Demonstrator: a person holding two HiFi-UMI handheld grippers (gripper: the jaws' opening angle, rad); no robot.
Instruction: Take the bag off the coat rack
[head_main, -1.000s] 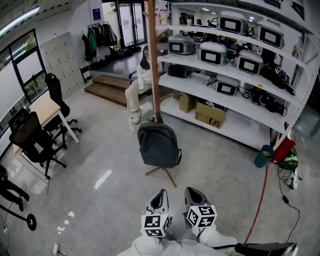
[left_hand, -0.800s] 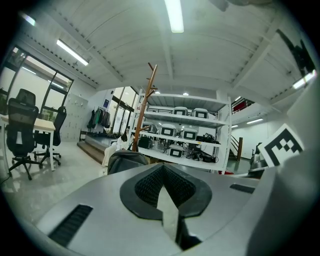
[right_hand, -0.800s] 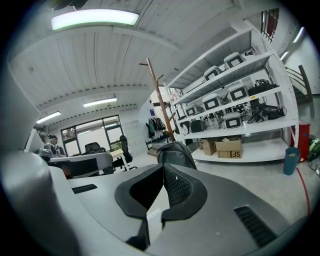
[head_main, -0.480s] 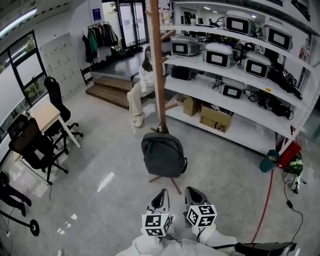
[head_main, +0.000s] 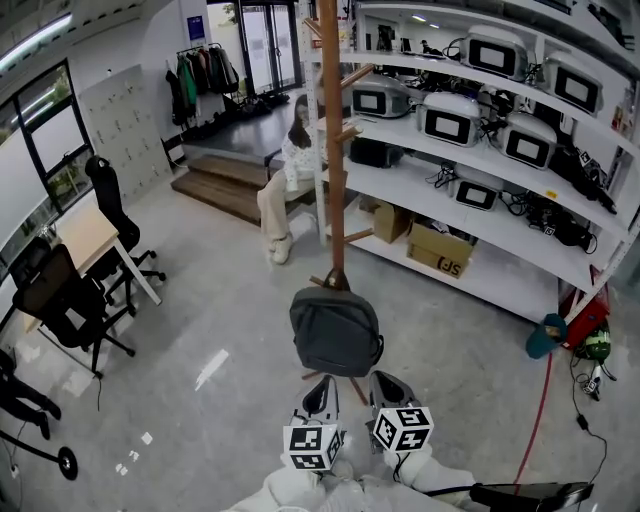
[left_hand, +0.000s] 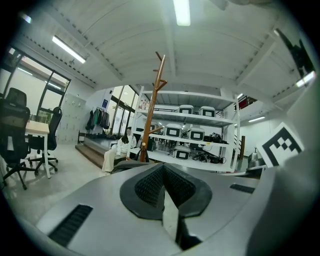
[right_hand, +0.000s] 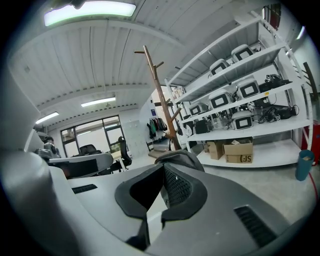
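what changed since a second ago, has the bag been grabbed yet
The person has walked closer to the coat rack: the bag now sits nearer in the head view, just ahead of the gripper tips. Nothing was grabbed. The left gripper and right gripper stay shut, empty and side by side; the bag still hangs on the rack.
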